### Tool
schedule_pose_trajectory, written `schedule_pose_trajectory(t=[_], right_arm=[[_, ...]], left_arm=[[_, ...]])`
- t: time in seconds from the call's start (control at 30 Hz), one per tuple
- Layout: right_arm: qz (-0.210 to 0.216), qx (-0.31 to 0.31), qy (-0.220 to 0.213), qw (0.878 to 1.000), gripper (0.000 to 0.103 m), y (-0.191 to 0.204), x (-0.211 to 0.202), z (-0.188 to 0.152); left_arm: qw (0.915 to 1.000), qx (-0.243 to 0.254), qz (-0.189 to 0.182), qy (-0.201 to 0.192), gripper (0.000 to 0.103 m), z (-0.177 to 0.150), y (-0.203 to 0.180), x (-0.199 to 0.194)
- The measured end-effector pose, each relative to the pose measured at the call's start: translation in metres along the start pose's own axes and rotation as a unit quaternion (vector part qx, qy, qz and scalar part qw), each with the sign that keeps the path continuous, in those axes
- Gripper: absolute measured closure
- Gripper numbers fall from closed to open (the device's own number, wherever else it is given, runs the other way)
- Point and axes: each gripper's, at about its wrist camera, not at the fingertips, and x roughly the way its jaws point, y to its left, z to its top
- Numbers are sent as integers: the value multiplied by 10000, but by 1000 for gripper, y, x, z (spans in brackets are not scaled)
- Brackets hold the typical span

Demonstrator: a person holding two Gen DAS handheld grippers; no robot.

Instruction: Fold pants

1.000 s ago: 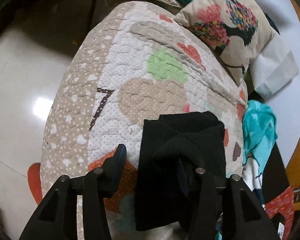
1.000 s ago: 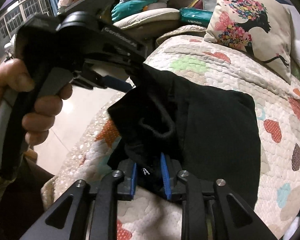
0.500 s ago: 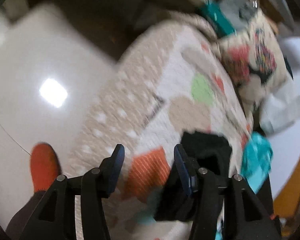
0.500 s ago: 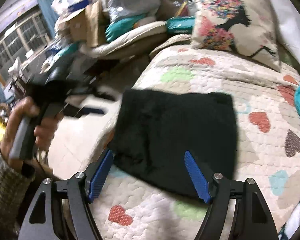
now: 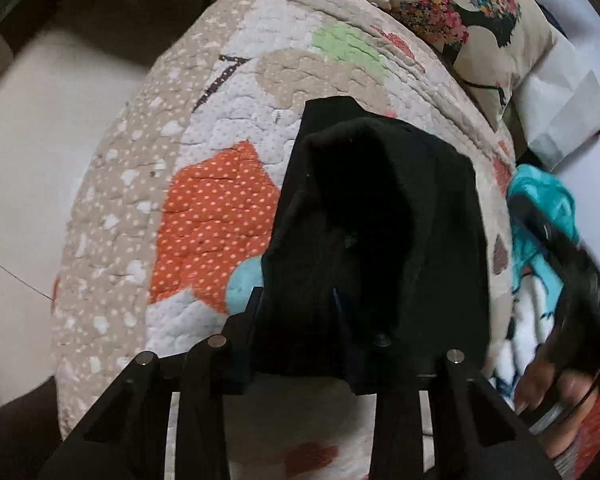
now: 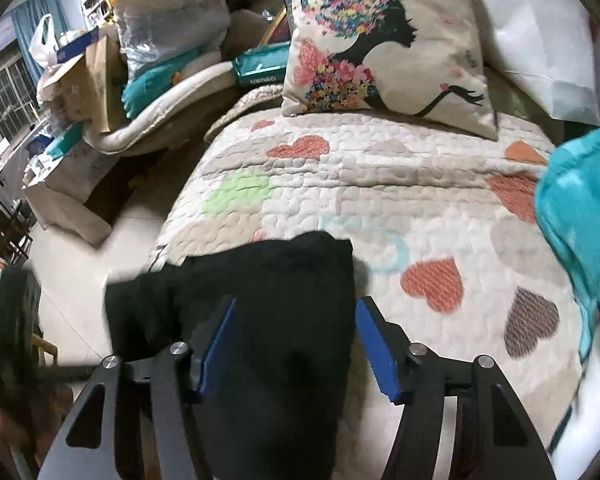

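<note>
The black pants (image 5: 380,216) lie folded in a bundle on the heart-patterned quilt (image 5: 220,128). My left gripper (image 5: 300,312) is shut on the near edge of the pants, with black cloth bunched between its fingers and lifted slightly. In the right wrist view the pants (image 6: 268,320) lie under my right gripper (image 6: 296,344), which is open, its blue pads either side of the cloth. My right gripper also shows blurred at the right edge of the left wrist view (image 5: 568,272).
A printed cushion (image 6: 384,52) and a white pillow (image 6: 536,32) lie at the head of the bed. Teal cloth (image 6: 580,208) lies on the right. Boxes and bags (image 6: 100,80) crowd the floor to the left of the bed.
My right gripper opened, let go of the pants and moved back over them. My left gripper swung away, then came back and closed on the near edge of the pants.
</note>
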Motion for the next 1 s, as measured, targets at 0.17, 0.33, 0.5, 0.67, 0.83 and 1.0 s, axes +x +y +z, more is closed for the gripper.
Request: schedule_pose_trajectory(t=[0.17,0.33,0.5,0.67,0.83,1.0], right_arm=[[138,-515,720,9960,39,28,50,7],[-621,-368,1005,9923,40,15,95,20],[-258,508,631,9964,38,-6,68,24],[-115,599,312,9976,37,-18,21,3],[-111,631,449,9969,37,-30,8,-31],[15,1137,666,9913,34,-47,20,-64]], left_arm=[[9995,-210,-159,190,69,7,10,1],[9986,-60,-288,443,58,17,16,-4],[9953,-44,-960,125,59,31,23,-30],[9906,373,-945,-920,53,42,-6,-55],[9943,435,560,-801,47,55,-20,-12],[9985,-416,89,-340,37,66,17,11]])
